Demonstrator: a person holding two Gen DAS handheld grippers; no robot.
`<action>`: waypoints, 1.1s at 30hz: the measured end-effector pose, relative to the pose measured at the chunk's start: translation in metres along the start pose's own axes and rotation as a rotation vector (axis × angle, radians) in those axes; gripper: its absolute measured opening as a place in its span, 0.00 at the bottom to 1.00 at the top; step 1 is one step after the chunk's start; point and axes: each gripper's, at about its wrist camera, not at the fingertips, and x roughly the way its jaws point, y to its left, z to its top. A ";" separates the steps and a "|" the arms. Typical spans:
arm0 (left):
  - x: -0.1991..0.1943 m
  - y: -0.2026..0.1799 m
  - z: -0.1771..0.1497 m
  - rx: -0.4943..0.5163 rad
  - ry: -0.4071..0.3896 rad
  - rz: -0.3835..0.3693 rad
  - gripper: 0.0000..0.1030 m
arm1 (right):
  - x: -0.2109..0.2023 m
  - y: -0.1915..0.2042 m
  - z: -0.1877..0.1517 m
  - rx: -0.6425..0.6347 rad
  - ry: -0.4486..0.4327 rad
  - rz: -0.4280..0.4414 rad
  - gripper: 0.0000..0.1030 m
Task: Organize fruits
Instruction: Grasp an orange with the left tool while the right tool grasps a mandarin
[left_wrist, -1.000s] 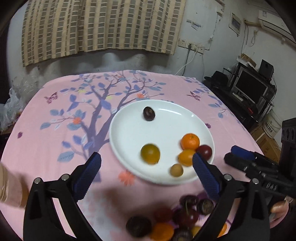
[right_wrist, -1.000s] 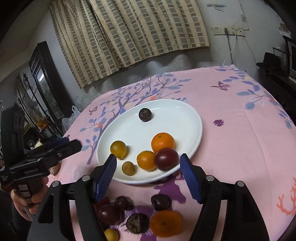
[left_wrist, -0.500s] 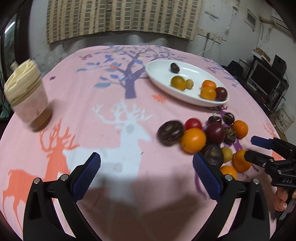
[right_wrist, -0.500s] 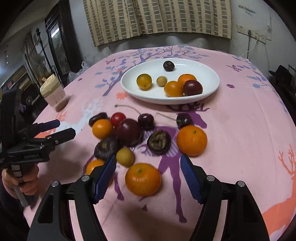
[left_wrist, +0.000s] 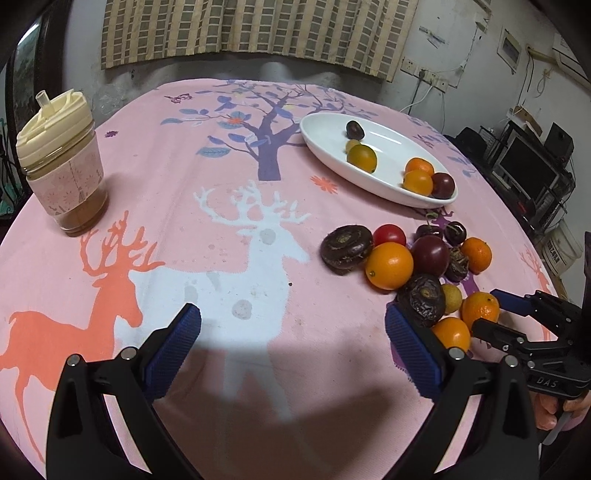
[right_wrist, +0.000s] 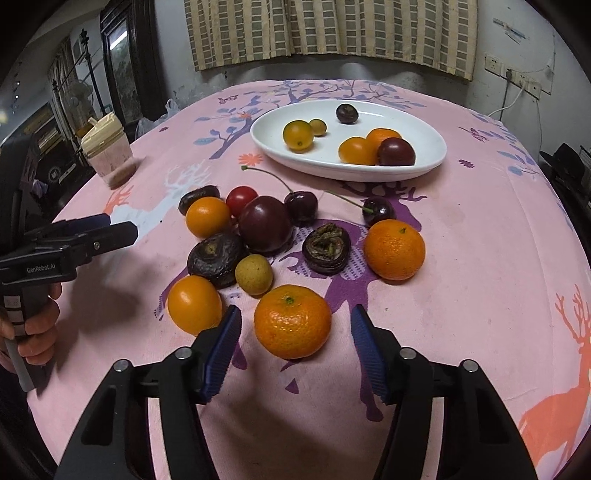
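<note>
we hold our right gripper (right_wrist: 293, 350) low over the pink tabletop with its tree and deer print (right_wrist: 480, 258), its blue-padded fingers (right_wrist: 221, 347) either side of the near edge of a round orange mandarin with a green stem scar (right_wrist: 292, 320); the fingers have just been closing in, yet they stand clear of the peel and grip nothing. our left gripper (left_wrist: 291, 350) hangs over a bare stretch of cloth by the white deer, fingers spread wide and empty, with the fruit pile off to its right. that pile lies loose on the tabletop: a large dark purple plum (right_wrist: 264, 223) in the middle, a smooth orange kumquat-like fruit (right_wrist: 208, 216) and a small red tomato (right_wrist: 241, 200) beside it, two dark cherries with long stems (right_wrist: 301, 206), two wrinkled dark brown water chestnuts (right_wrist: 216, 258), a pale yellow-green longan (right_wrist: 254, 274), a second mandarin (right_wrist: 394, 249) to the right and another smooth orange fruit (right_wrist: 194, 304) just left of our right fingers. beyond the pile sits a white oval plate (right_wrist: 424, 147) already holding six small fruits, orange, yellow and dark ones. a lidded cream-topped plastic cup with a pink sleeve (left_wrist: 61, 166) stands well apart at the far left.
</note>
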 end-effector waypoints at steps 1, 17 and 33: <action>0.000 -0.001 0.000 0.000 0.003 -0.004 0.95 | 0.001 0.002 0.000 -0.011 -0.001 -0.008 0.59; 0.002 -0.026 -0.010 0.057 0.071 -0.165 0.95 | -0.002 -0.018 0.001 0.086 -0.021 0.006 0.42; 0.023 -0.108 -0.025 0.207 0.155 -0.209 0.60 | -0.006 -0.029 0.003 0.139 -0.030 0.013 0.42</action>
